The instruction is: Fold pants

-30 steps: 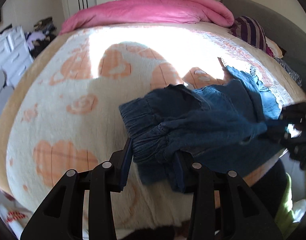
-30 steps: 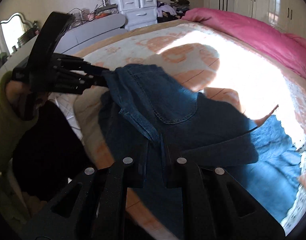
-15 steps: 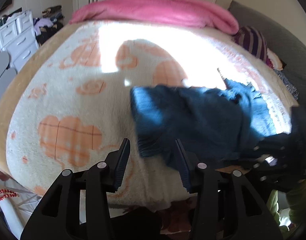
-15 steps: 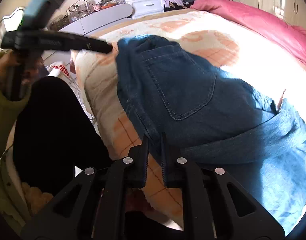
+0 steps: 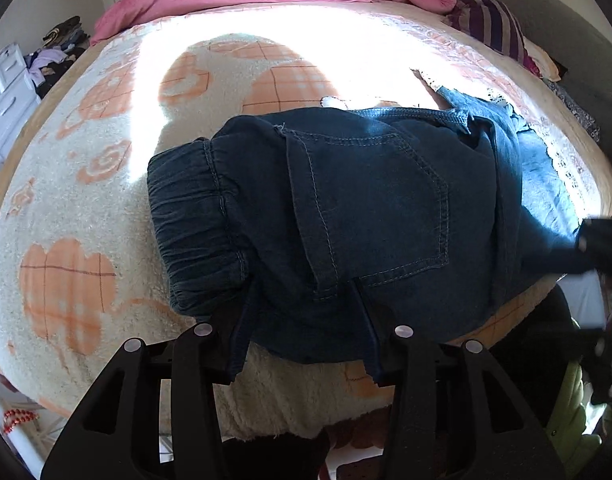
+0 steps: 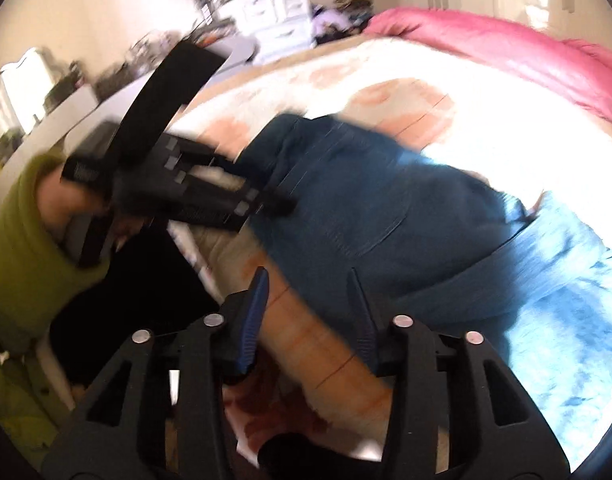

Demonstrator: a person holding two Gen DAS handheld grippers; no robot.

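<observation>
The pants (image 5: 366,216), dark denim with a gathered waistband and a stitched back pocket facing up, are lying doubled over on the bed (image 5: 105,184), just beyond both pairs of fingers. The left gripper (image 5: 306,328) is standing partly open, its fingers straddling the near fold without pressing it. The right gripper (image 6: 310,312) has just been opening from a shut pinch on the denim; nothing is sitting between its fingers now. A second ago the pants were hanging bunched.

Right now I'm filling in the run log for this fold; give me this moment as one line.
stage: fold laid down | pants: folded on bed | left gripper: open over the near edge | right gripper: just opened, nothing between its fingers
</observation>
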